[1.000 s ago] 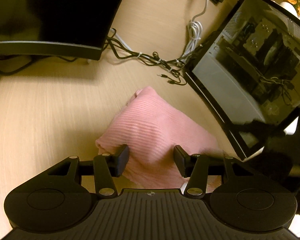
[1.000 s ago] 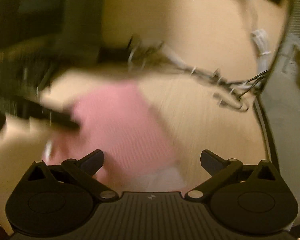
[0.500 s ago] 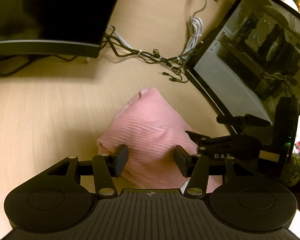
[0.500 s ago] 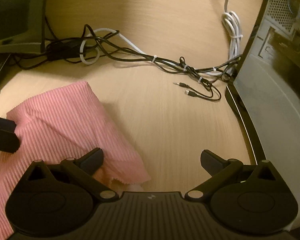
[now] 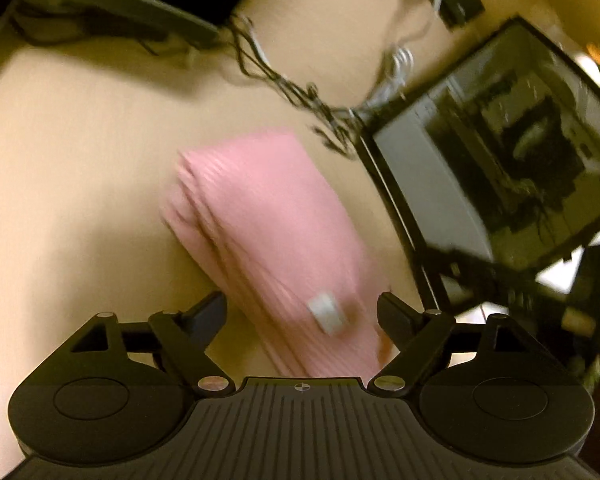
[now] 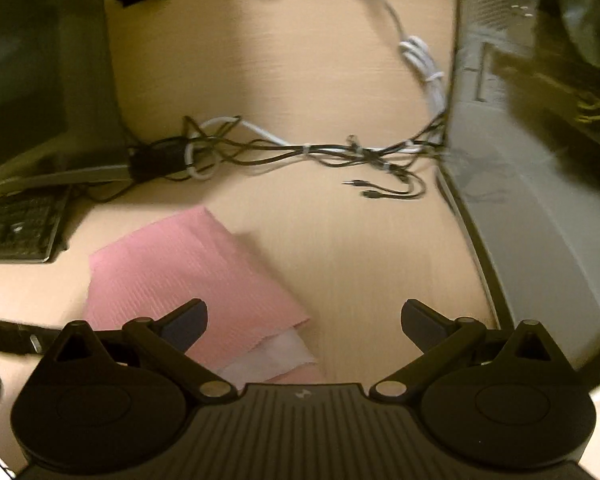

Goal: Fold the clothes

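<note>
Here, both your left tool and right tool hover wide open, holding nothing; a careless finger could snag the folded pink cloth, undoing it.

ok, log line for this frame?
left hand-held gripper: open, above pink cloth | right hand-held gripper: open | cloth: folded, on desk

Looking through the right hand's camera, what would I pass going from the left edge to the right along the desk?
Keyboard → pink cloth → loose black plugs → computer case.
</note>
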Available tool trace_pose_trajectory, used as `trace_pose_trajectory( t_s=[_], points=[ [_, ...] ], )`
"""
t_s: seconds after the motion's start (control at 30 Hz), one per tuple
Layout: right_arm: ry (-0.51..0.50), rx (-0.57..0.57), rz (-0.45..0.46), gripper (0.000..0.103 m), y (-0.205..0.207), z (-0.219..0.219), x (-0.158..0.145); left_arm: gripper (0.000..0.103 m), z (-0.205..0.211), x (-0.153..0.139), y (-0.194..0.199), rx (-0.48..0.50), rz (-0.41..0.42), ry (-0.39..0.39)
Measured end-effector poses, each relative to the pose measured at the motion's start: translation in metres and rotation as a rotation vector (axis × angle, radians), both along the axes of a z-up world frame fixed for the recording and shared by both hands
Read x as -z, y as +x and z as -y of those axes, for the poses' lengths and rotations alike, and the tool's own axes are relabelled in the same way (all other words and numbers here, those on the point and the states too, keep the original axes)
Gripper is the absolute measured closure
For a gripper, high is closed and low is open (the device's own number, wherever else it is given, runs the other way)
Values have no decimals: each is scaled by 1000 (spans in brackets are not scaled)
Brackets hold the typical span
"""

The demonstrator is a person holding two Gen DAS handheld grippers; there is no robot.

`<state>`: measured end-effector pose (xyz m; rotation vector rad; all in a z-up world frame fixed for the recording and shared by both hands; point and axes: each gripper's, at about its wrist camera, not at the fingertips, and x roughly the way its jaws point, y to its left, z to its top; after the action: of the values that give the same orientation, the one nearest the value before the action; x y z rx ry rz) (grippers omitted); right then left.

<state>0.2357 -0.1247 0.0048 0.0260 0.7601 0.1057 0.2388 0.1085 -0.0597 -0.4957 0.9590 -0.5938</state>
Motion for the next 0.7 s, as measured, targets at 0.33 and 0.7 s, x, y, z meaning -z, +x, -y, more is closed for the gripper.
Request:
trace_pose_trajectory(
  t_s=[0.33,0.7],
  points=[
    [159,-285,-99,8,42,8,49,41,57,13,-18,-109,7,182],
    [290,-601,-151,22,61,-87,69,55,-18,-2,-70,-485,-8,280]
  ],
)
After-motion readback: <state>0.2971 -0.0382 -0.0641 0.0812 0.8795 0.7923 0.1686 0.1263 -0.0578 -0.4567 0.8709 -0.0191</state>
